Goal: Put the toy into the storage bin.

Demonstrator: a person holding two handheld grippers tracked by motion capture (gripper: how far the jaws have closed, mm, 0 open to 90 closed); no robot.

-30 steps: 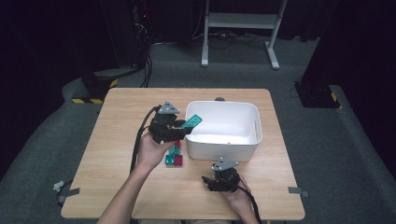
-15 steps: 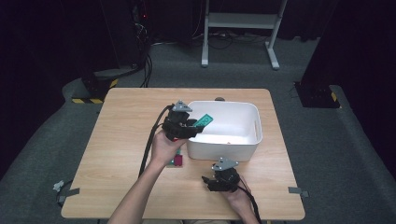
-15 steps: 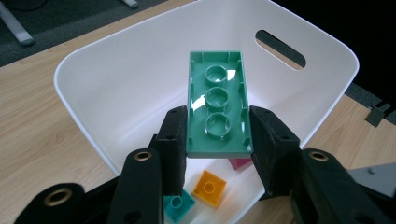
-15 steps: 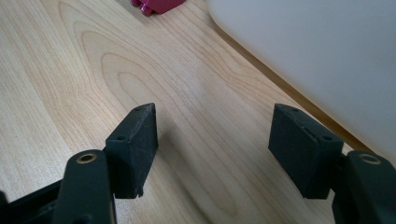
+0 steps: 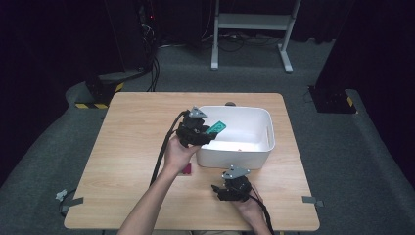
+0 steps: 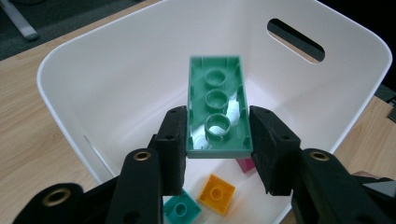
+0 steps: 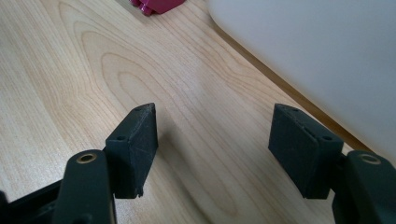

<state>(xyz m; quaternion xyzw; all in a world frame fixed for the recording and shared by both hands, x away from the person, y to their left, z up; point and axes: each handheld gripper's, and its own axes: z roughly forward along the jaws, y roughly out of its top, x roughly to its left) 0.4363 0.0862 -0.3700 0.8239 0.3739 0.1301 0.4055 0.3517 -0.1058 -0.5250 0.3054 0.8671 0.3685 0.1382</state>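
Observation:
My left gripper (image 5: 208,133) is shut on a green flat brick (image 5: 216,128), gripped by its long sides with its hollow underside facing the camera (image 6: 217,107). It hangs just over the left rim of the white bin (image 5: 266,128), above the inside. On the bin's floor lie an orange brick (image 6: 215,192), a teal brick (image 6: 183,211) and a magenta one (image 6: 245,164). My right gripper (image 5: 219,188) rests on the table in front of the bin, open with nothing between its jaws (image 7: 215,135).
A magenta brick (image 5: 187,169) lies on the wooden table (image 5: 127,147) by the person's left wrist, and sits ahead of the right gripper as the magenta brick (image 7: 156,4). The bin wall (image 7: 327,51) stands close on that gripper's right.
The left gripper has carried the green brick to the right, from above the loose bricks on the table to over the bin's left rim. The right gripper has stayed put.

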